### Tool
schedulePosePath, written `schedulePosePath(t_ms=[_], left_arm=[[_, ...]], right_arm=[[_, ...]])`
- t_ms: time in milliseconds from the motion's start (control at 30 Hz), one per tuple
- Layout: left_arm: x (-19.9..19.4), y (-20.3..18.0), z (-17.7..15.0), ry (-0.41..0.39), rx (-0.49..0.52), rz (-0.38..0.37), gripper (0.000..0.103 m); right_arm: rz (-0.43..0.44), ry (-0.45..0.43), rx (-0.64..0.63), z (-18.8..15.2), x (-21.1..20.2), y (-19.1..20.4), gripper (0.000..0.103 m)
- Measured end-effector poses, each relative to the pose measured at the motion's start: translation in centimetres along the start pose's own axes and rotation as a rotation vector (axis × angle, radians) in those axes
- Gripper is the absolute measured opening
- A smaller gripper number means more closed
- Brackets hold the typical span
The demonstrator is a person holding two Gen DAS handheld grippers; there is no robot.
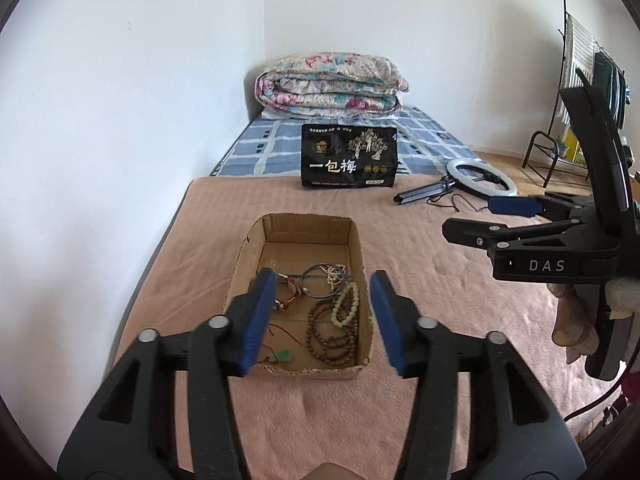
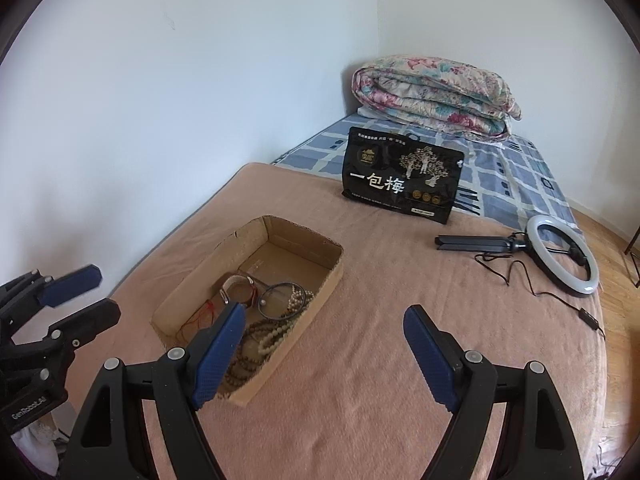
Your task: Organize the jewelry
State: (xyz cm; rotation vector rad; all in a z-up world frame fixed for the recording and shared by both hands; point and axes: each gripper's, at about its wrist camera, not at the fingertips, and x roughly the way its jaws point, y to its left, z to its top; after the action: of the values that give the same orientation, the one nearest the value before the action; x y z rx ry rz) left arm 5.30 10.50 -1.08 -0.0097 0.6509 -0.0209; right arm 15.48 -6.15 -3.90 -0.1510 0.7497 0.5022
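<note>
An open cardboard box (image 1: 356, 248) sits on the pink blanket. Inside it lie a brown bead strand (image 1: 332, 340), a pale bead bracelet (image 1: 348, 308), a thin metal bangle (image 1: 318, 286), a leather bracelet (image 1: 290, 292) and a green pendant on red cord (image 1: 282, 357). My left gripper (image 1: 322, 292) hovers above the box's near end, open, nothing between its pads. My right gripper (image 2: 324, 316) hangs open and empty over the blanket, right of the box (image 2: 304, 332). The brown beads (image 2: 256, 328) and bangle (image 2: 276, 300) show there too.
A black snack bag (image 1: 348, 156) stands behind the box. A ring light (image 1: 482, 182) with tripod and cable lies to the right. A folded floral quilt (image 1: 332, 84) is at the bed's far end. A white wall runs along the left; a metal rack (image 1: 552, 152) stands far right.
</note>
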Motion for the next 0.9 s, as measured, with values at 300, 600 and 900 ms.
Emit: schedulePosePath(t_ms=[300, 600, 900], left_arm=[[-3.9, -1.4, -0.8, -0.057, -0.016, -0.002, 0.076], [-5.7, -2.8, -1.6, -0.096, 0.033, 0.033, 0.100], [-5.0, -2.6, -2.3, -0.059, 0.014, 0.059, 0.103]], right_arm=[[-0.024, -0.022, 0.023, -3.1, -4.3, -1.0, 0.095], [-0.074, -0.044, 0.006, -5.4, -6.1, -1.1, 0.102], [-0.082, -0.048, 0.014, -7.0, -5.9, -1.2, 0.103]])
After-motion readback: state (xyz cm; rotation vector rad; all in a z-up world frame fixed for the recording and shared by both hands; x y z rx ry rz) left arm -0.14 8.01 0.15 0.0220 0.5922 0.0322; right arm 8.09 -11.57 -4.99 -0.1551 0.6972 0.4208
